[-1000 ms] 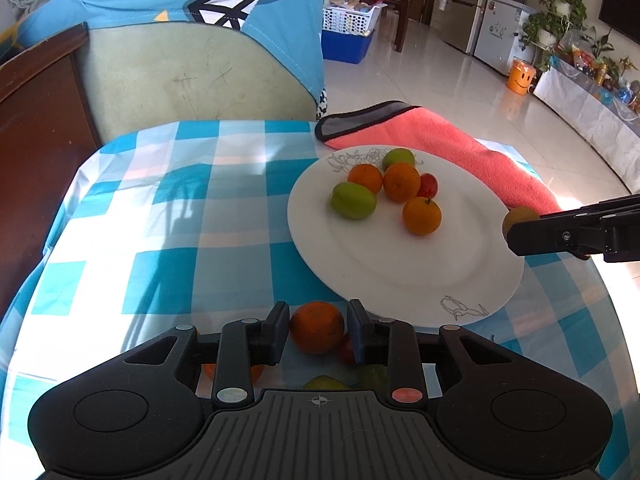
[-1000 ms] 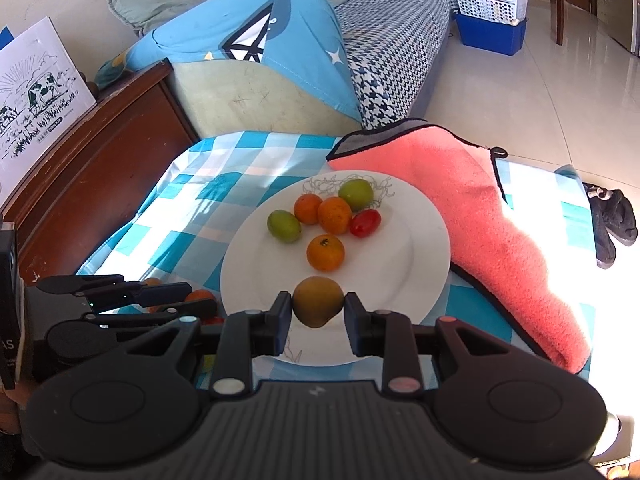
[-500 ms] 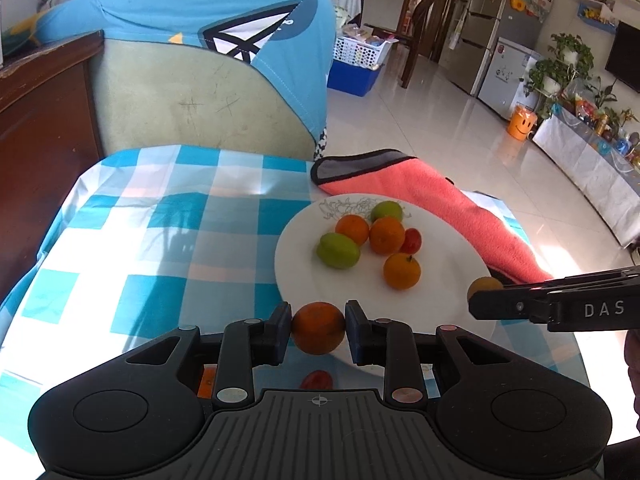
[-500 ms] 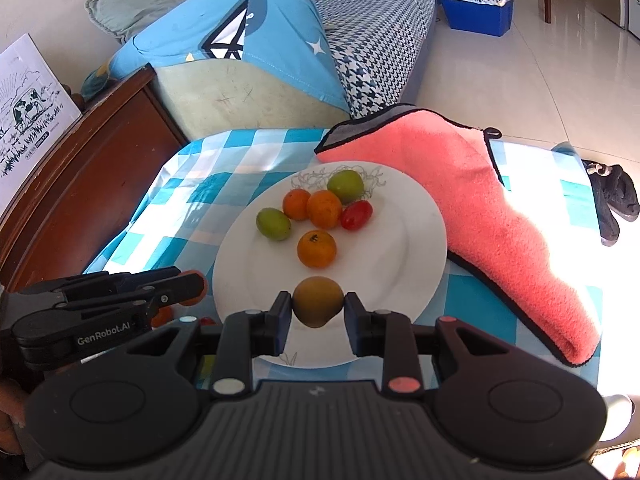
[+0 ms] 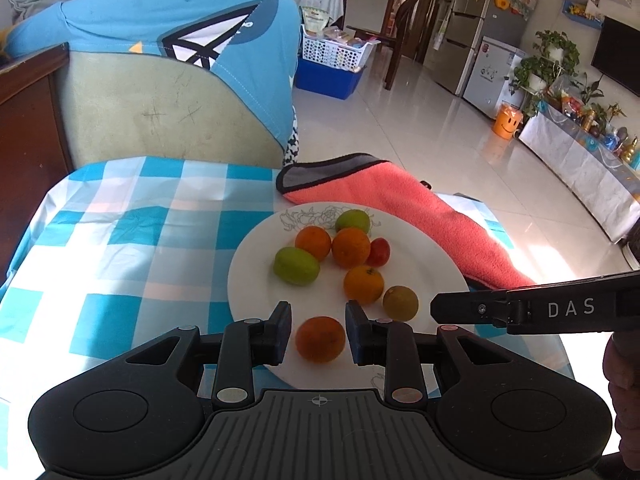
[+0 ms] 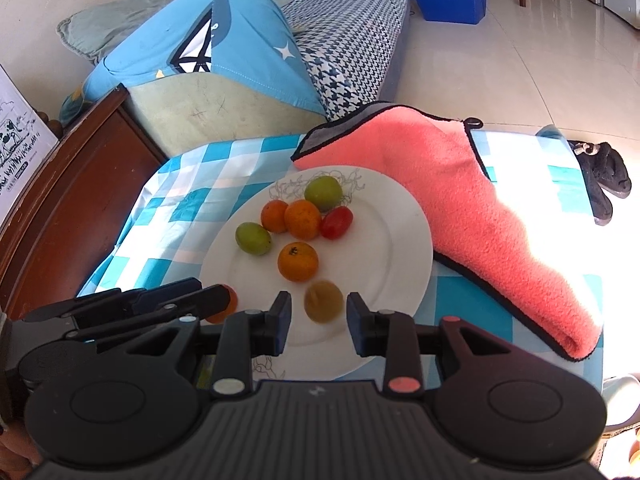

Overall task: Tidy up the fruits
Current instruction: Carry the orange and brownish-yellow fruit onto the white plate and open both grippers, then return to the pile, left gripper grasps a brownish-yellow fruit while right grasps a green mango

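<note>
Now both claws stand apart, pads clear of fruit. Left claw (image 5: 318,332): orange (image 5: 320,339) released onto near rim of plate (image 5: 256,264). Right claw (image 6: 319,318), just opened: brownish fruit (image 6: 323,301), blurred, dropped onto plate. Farther back, six fruits already placed; two more deposited.

Both wrist views look steeply down at the plate (image 5: 248,280) from close by: left from its near-left side, right from its near-right side.
</note>
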Motion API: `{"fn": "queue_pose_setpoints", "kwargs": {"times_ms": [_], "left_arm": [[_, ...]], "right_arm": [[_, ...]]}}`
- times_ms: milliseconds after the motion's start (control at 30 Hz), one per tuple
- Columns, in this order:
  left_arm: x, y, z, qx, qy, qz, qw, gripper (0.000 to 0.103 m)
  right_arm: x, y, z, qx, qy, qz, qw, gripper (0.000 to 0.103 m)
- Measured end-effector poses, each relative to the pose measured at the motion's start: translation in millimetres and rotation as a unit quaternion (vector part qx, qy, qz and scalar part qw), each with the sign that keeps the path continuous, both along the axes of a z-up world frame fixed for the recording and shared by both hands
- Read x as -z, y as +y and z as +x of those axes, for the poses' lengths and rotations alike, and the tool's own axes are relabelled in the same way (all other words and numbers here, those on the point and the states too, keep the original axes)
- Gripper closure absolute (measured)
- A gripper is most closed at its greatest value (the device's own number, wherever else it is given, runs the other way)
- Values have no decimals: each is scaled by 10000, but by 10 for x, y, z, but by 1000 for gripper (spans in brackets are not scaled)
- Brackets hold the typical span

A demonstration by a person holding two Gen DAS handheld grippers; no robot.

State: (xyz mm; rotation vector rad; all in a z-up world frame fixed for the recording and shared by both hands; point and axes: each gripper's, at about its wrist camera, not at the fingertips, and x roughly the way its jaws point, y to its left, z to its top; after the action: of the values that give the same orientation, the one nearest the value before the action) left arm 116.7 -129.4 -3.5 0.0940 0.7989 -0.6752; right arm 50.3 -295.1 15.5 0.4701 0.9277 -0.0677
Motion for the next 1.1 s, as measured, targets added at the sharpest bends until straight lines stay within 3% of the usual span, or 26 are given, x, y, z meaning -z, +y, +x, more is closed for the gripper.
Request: {"fn": "queue_pose_setpoints", "kwargs": {"times_ms": [100,167,367,800,1100], "left_arm": [[-65,19,-11,-38,-31,-58,10000,71],[-103,41,-26,-145,-105,-23,9998,58],[-229,180,-28,-396,-199,110,9990,36],[-341,708,-127,-736,-229,492,9958,33],[-251,1111,-62,-1162,62,644,9911,33]], "right_arm": [[-12,-4,-1,17,-26,22,10000,70],[-16,6,4,-11,-24,21,10000,69],[-36,89,1,-235,-59,-97,9997,69],[-54,467,-107,-1126,-276,-198,9931,68],[-35,762,-162,-1747,-339,-192,9838,67]]}}
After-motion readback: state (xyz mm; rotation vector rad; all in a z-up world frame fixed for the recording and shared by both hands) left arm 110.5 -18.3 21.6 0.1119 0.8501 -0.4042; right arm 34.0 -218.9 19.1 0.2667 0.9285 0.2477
